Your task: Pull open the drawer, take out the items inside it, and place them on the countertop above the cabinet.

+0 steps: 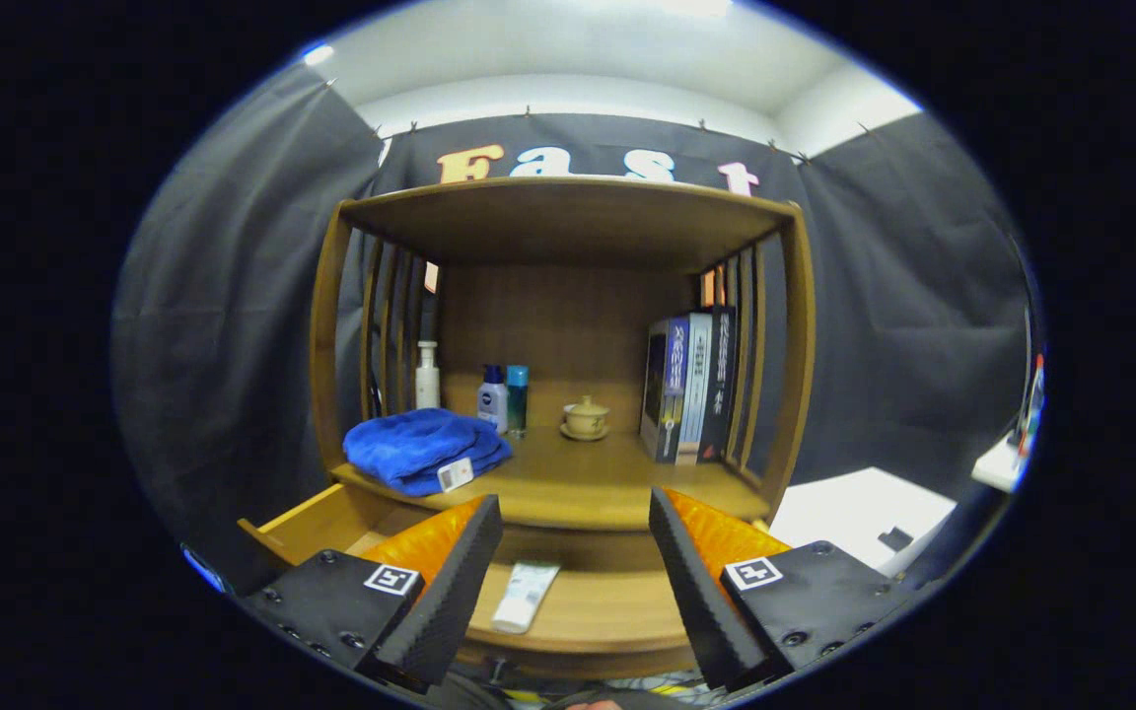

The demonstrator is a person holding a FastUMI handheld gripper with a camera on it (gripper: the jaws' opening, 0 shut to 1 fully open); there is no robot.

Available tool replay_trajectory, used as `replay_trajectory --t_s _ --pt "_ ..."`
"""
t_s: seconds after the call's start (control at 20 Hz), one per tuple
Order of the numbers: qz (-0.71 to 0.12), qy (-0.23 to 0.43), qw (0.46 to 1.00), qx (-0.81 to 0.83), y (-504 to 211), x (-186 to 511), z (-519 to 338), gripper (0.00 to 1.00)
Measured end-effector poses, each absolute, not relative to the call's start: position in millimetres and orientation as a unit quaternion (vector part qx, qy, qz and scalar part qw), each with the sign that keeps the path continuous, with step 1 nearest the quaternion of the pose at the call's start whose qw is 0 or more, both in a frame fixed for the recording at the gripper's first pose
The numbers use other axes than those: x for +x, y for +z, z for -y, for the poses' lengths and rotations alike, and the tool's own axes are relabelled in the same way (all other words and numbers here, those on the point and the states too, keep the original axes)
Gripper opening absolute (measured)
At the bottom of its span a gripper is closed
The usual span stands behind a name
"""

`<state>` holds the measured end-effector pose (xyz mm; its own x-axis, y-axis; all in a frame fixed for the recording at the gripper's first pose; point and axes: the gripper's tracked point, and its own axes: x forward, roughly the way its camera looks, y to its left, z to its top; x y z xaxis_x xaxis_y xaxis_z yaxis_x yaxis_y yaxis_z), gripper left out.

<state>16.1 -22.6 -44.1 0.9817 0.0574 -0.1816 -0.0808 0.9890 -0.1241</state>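
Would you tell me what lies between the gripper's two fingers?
In the gripper view, a white tube lies in the open drawer between the open gripper's fingers.

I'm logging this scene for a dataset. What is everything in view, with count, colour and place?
Cabinet: 1, brown wood, ahead, slatted sides.
Drawer: 1, wood, pulled open below the countertop.
Tube: 1, white, lying in the drawer between the fingers.
Towel: 1, blue, folded, countertop front left.
Pump bottle: 1, white, behind the towel.
Small bottles: 2, white with blue cap and teal, mid-back.
Lidded cup on saucer: 1, beige, centre back.
Books: several, upright, right side.
Gripper: 1, fingers apart, above the drawer, holding nothing.
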Motion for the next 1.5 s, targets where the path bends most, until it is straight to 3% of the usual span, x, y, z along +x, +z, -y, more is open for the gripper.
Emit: replay_trajectory --t_s 0.2,0.35,0.5,0.75,1.0,1.3,1.45,1.5 --pt "-0.188 0.113 0.973 -0.072 -84.6 49.3 -19.1 0.98" --pt "-0.290 0.131 0.946 -0.062 -136.6 56.7 -35.3 0.98" --pt "-0.402 0.122 0.907 -0.027 -183.1 42.8 -38.1 0.98" --pt "-0.509 0.082 0.857 0.013 -245.4 35.6 -33.2 0.96" --pt "-0.578 0.036 0.815 -0.020 -285.6 33.9 -14.8 0.93" --pt "-0.626 0.037 0.778 -0.043 -301.2 28.5 -10.4 0.86" --pt "-0.624 0.057 0.778 -0.053 -299.6 32.0 -4.3 0.56" --pt "-0.627 0.059 0.775 -0.052 -302.2 29.7 -2.8 0.54"
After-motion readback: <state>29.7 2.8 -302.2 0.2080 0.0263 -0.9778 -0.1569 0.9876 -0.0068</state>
